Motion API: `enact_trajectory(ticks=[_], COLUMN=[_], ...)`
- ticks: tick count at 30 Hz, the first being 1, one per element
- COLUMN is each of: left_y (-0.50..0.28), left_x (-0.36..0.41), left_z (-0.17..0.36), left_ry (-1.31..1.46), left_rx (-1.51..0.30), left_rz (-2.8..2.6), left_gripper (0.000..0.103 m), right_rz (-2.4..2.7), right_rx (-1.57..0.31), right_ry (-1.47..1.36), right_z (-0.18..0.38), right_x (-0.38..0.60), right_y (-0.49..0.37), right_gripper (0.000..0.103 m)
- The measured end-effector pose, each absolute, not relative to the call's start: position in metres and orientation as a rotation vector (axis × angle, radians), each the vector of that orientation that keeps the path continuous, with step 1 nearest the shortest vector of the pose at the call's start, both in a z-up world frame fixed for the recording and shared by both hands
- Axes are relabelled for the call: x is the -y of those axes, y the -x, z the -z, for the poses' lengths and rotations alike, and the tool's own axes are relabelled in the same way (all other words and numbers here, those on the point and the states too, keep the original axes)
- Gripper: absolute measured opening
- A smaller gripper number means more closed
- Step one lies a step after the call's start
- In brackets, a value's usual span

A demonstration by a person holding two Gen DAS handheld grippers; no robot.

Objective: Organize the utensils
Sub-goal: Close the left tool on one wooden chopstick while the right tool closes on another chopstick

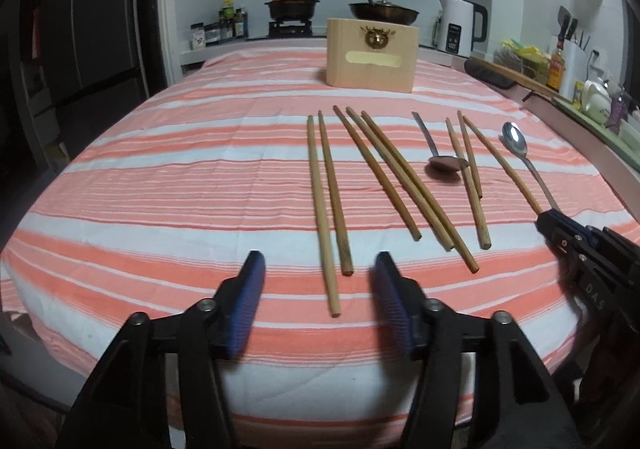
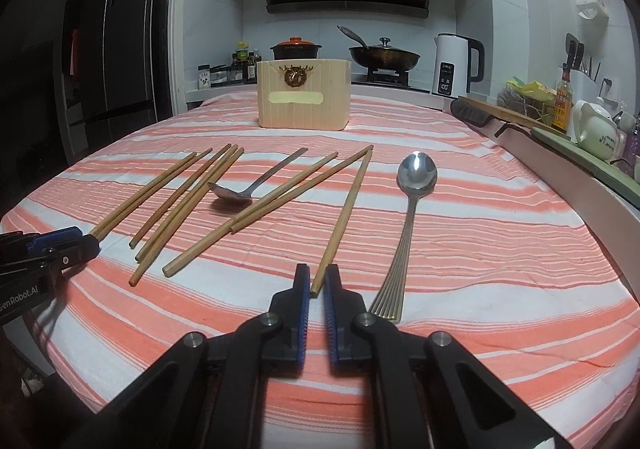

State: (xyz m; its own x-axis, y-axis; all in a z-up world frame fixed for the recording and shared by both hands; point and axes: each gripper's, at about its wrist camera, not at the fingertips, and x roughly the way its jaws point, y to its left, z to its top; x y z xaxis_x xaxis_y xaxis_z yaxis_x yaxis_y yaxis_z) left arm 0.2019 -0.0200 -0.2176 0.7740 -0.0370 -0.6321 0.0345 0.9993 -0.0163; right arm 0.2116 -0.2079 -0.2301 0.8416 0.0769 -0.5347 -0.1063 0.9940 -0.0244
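Because sorting needs one piece at a time, the right gripper (image 2: 317,281) is closed on one chopstick's (image 2: 347,209) near end; the left gripper (image 1: 318,277) stands open around two others (image 1: 330,205), unpinched, all on the cloth (image 1: 160,185) before the box (image 1: 370,55).

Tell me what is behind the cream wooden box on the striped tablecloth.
Behind the cream wooden box stand a black pot with orange lid and a lidded dark frying pan; the stove beneath is mostly hidden.

Bare striped cloth (image 1: 160,185) is lying open left of the chopsticks (image 1: 384,177) and before the wooden box (image 1: 371,55), while two spoons (image 2: 414,185) are crowding the right side and a raised ledge (image 2: 560,169) is blocking the far right edge.
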Motion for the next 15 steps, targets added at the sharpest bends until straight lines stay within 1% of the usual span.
enact_trajectory(ticks=[1, 2, 4, 6, 8, 9, 15], left_y=[-0.203, -0.203, -0.205, -0.208, -0.209, -0.210, -0.206], left_x=[0.016, 0.013, 0.009, 0.005, 0.004, 0.005, 0.004], left_z=[0.218, 0.217, 0.216, 0.215, 0.215, 0.214, 0.214], left_ry=[0.016, 0.024, 0.037, 0.059, 0.058, 0.051, 0.040], left_rx=[-0.697, -0.703, -0.717, -0.731, -0.746, -0.754, -0.774], left_rz=[0.043, 0.045, 0.045, 0.052, 0.053, 0.056, 0.078], left_gripper=[0.061, 0.055, 0.048, 0.046, 0.033, 0.031, 0.030], right_rz=[-0.098, -0.104, -0.115, -0.125, -0.130, -0.132, -0.127], right_rx=[-0.569, -0.583, -0.616, -0.644, -0.663, -0.672, -0.663], right_ry=[0.051, 0.043, 0.020, 0.002, 0.005, 0.000, 0.039], right_z=[0.229, 0.228, 0.225, 0.224, 0.223, 0.222, 0.224], right_x=[0.209, 0.210, 0.215, 0.218, 0.219, 0.219, 0.216], right_y=[-0.212, -0.212, -0.215, -0.217, -0.217, -0.218, -0.215], right_gripper=[0.008, 0.008, 0.008, 0.008, 0.008, 0.008, 0.008])
